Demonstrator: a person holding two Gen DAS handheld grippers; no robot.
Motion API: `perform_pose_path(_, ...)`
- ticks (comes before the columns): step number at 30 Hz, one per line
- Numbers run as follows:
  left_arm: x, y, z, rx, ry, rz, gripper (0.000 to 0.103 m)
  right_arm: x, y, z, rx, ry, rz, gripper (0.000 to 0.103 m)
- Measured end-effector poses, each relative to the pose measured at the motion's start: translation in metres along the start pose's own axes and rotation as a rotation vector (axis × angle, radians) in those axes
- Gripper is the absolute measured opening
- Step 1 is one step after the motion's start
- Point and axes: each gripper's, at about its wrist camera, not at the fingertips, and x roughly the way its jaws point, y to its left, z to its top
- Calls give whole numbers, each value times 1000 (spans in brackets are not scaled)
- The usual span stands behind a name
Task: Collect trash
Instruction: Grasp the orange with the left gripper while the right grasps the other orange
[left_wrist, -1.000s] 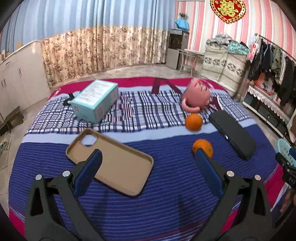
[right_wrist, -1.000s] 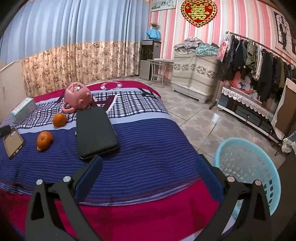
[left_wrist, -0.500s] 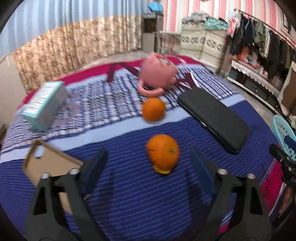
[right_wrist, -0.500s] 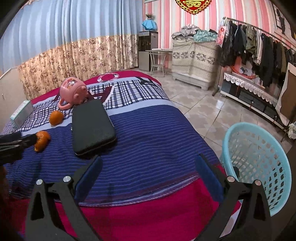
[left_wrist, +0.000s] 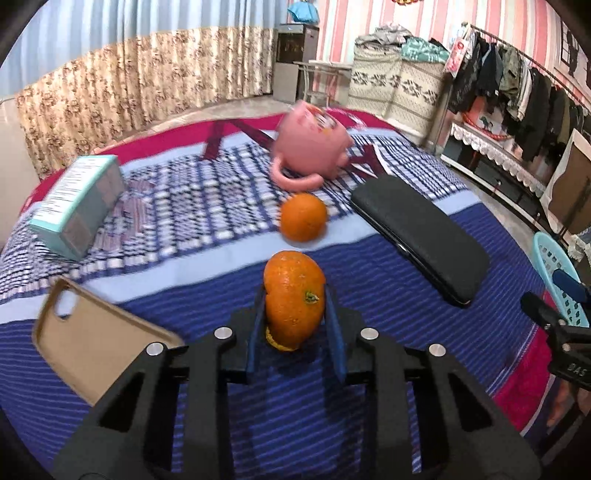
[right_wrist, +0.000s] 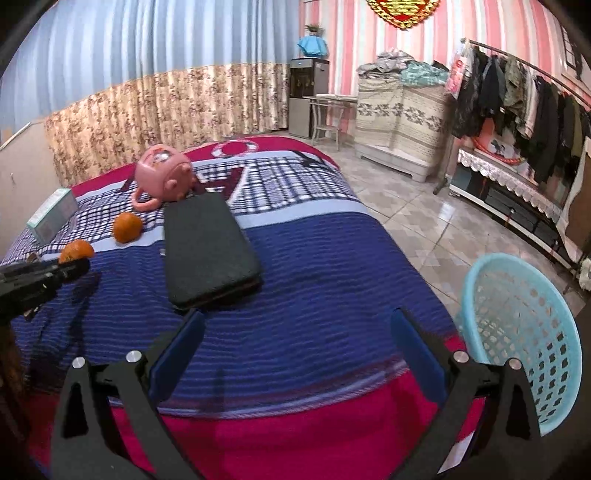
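My left gripper (left_wrist: 295, 314) is shut on an orange peel shaped like a whole orange (left_wrist: 294, 295), just above the blue striped bed cover. The same peel (right_wrist: 76, 251) and the left gripper show at the left edge of the right wrist view. A second orange (left_wrist: 303, 217) lies behind it near the checked band. My right gripper (right_wrist: 295, 343) is open and empty over the bed's front edge. A light blue plastic basket (right_wrist: 517, 332) stands on the floor to its right.
A pink cup (left_wrist: 312, 146) lies on its side at the back. A black case (left_wrist: 421, 236) lies right of the oranges. A tan phone case (left_wrist: 92, 332) and a teal box (left_wrist: 77, 210) lie at the left. A clothes rack (right_wrist: 517, 110) stands along the right wall.
My left gripper moved right from over the phone case to the near orange peel and closed on it. My right gripper stayed open and barely shifted.
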Motion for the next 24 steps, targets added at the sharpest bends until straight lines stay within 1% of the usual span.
perform_pose_path(6,-30,55,8,-64,-58,63,28,3,39,15,-37,-18,67,98)
perform_pose_path(10,-46,97,10,-110,-98,131,28,8,71,25,-68,-25,126,98)
perform_pose_path(13,-49,123,7,-156,-95,162,28,18,98,30,-82,-15,186,98)
perform_pose_path(19,-50,153,-1,-202,-91,207,28,42,133,27,-134,40,242,98)
perform_pose_path(24,-50,166,-8,-229,-95,227,28,57,152,35,-155,54,274,96)
